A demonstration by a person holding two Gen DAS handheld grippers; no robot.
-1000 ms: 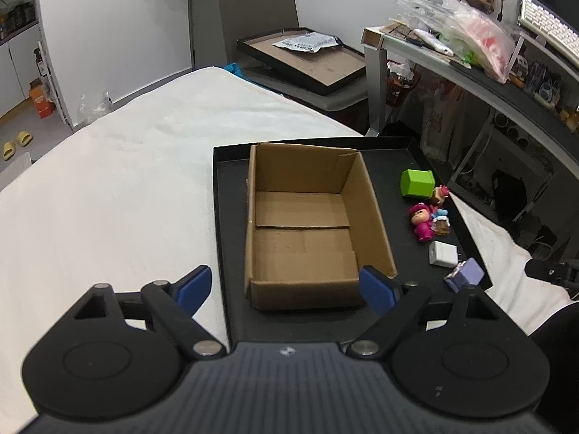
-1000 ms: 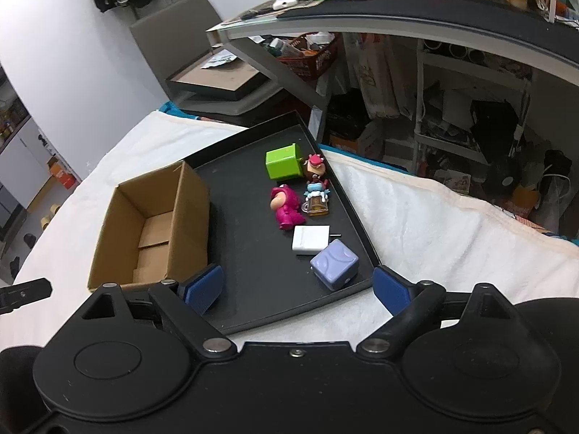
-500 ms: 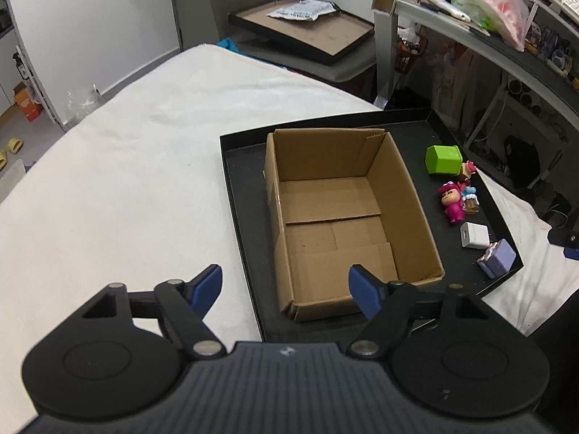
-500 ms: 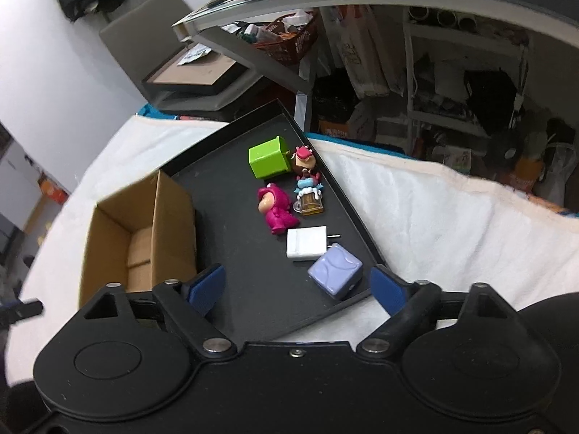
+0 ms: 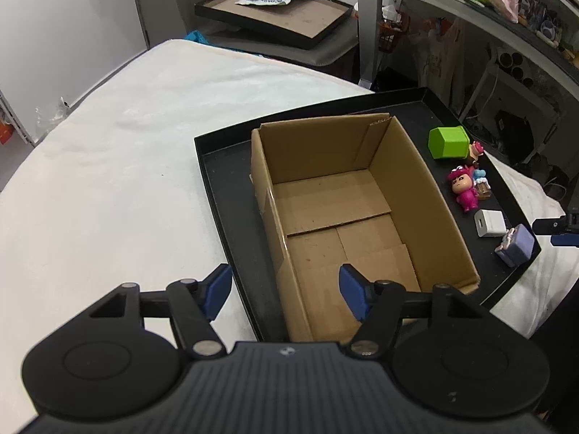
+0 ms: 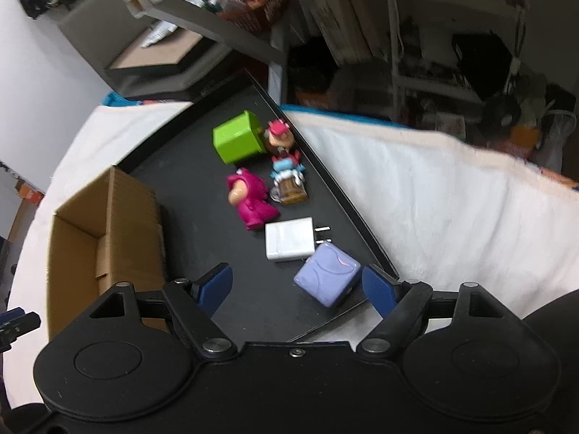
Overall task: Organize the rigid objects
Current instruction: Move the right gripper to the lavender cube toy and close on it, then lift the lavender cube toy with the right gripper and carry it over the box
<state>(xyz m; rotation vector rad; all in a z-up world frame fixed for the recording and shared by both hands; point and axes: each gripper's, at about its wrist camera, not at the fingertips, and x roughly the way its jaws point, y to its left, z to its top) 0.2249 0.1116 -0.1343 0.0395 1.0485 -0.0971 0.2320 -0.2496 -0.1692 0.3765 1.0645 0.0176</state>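
light: even indoor, soft shadows | blur: right view smeared | edges: fisheye-bent

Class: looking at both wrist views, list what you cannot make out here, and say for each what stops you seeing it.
- Cardboard box: near end wall, left wrist view, hidden behind the left gripper.
- Cardboard box interior, right wrist view: mostly hidden by its own wall.
- Small figurines: details lost to motion blur, right wrist view.
- Black tray: near corner hidden behind the right gripper.

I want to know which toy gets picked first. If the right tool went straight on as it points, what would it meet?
Probably the lilac cube: it lies nearest, between the right tool's open jaws, untouched.
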